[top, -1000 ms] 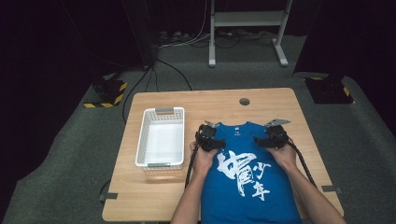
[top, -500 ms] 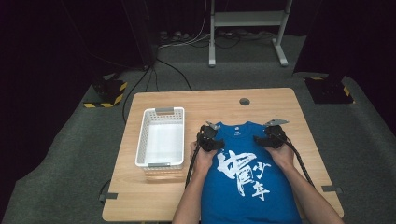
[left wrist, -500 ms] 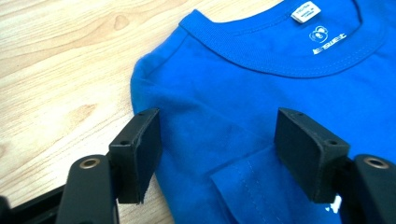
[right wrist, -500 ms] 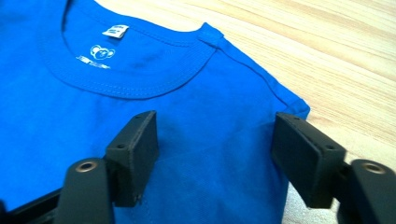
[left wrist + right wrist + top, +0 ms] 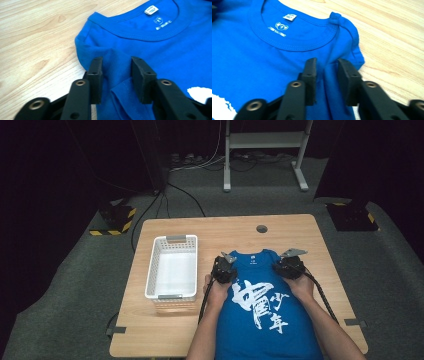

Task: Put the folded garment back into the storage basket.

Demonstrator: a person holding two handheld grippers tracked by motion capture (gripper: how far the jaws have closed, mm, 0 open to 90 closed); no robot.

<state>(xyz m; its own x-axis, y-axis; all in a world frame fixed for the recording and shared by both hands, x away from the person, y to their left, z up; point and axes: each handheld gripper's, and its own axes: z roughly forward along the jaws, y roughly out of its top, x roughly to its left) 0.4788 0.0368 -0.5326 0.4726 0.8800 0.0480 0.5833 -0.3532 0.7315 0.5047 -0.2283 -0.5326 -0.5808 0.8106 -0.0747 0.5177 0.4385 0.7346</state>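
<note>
A blue T-shirt (image 5: 260, 320) with white print lies flat on the wooden table (image 5: 210, 227), collar away from the person. My left gripper (image 5: 227, 260) is at the shirt's left shoulder. In the left gripper view, the gripper (image 5: 117, 65) has its jaws closing in, and a raised fold of the T-shirt (image 5: 160, 47) is pinched between the pads. My right gripper (image 5: 285, 260) is at the right shoulder. In the right gripper view, that gripper (image 5: 327, 65) has likewise been closing, its pads squeezing a ridge of the T-shirt (image 5: 244, 50) beside the collar.
A white slatted basket (image 5: 172, 241) stands empty on the table to the left of the shirt. A round cable hole (image 5: 261, 228) sits near the far edge. Bare wood lies beyond the collar and to the right. Dark carpet surrounds the table.
Both hands have stayed at the shirt's shoulders. The shirt and the basket have not moved.
</note>
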